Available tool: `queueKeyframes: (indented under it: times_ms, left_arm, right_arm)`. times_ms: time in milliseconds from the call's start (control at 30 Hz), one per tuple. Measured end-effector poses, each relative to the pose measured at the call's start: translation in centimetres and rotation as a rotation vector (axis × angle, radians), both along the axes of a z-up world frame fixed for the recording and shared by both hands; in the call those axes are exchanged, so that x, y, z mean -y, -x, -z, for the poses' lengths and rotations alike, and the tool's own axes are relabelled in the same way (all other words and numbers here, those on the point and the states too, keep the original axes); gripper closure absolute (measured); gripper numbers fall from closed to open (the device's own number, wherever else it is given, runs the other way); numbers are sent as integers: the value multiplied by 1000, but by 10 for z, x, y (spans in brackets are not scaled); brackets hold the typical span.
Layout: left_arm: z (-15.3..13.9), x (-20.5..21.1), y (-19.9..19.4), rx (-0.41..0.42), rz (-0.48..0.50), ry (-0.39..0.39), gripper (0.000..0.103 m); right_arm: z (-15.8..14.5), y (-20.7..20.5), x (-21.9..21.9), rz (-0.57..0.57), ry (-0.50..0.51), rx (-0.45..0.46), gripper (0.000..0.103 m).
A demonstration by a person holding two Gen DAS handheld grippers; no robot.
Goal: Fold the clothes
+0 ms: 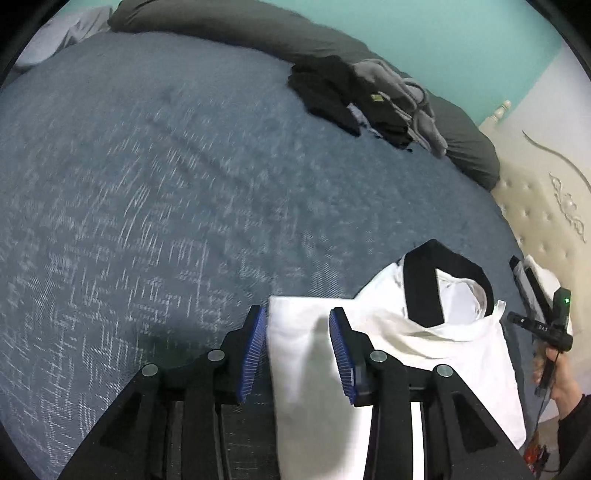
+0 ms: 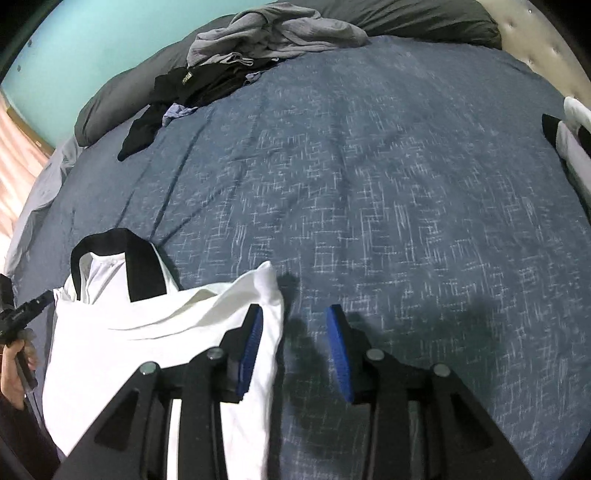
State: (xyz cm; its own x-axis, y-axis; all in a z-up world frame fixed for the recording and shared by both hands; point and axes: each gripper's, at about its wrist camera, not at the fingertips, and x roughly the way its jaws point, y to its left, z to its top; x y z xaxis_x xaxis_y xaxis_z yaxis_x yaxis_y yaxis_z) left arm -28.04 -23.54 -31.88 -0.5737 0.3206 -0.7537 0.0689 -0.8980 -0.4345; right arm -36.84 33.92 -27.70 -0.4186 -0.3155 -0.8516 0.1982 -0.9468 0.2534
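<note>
We see a wide bed [image 1: 147, 166] covered in a blue spread with a pale woven fleck, filling most of both views. A long dark grey pillow [image 1: 229, 26] runs along its far edge under a teal wall [image 1: 443, 37], and a cream tufted headboard [image 1: 535, 206] stands at one side. On the far part of the bed, against the pillow, lies a loose pile of clothes [image 2: 236, 62], grey ones on top of black ones, well apart from us. Near us a white shirt [image 1: 436, 350] with a black collar lies folded on the spread, collar pointing away. Our left gripper [image 1: 297, 354] hangs just above the shirt's left edge with its blue-padded jaws wide apart and nothing between them; one finger sits over the spread, the other over the white cloth. Our right gripper [image 2: 293, 350] is likewise spread wide and empty, above the shirt's right edge, its left finger over the cloth and its right over the bare spread. In the left view a hand [image 1: 557, 376] grips the right tool's handle; in the right view the other hand [image 2: 16, 373] grips the left one. A second white and black garment [image 2: 570, 147] shows at the right rim.
</note>
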Motion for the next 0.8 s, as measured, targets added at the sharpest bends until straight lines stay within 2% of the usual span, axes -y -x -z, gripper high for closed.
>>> queueKeyframes:
  times_ms: [200, 300, 333, 433, 467, 533, 633, 733, 800]
  left_arm:
    - [4, 8, -2, -8, 16, -60, 64]
    - [3, 6, -4, -8, 34, -41, 64]
    - [2, 4, -4, -11, 43, -31, 64]
    - [0, -1, -1, -22, 62, -10, 65]
    - [0, -2, -1, -26, 67, -2, 68]
    - [-1, -3, 0, -23, 65, 9, 93]
    - [-11, -2, -2, -53, 62, 14, 98]
    - [-25, -7, -5, -98, 77, 68, 99]
    - [-31, -6, -7, -113, 66, 75, 99]
  right_arm:
    - [11, 16, 19, -49, -50, -14, 63]
    - [17, 22, 28, -64, -63, -13, 65]
    - [19, 23, 28, -64, -53, -12, 75]
    - [19, 22, 29, -71, -23, -24, 93]
    - [17, 21, 30, -74, -19, -32, 95]
    - [11, 19, 28, -68, 5, -51, 98]
    - [-3, 15, 21, -49, 39, -90, 99]
    - [-20, 9, 14, -42, 46, -139, 99]
    - [-28, 5, 11, -35, 51, -161, 99]
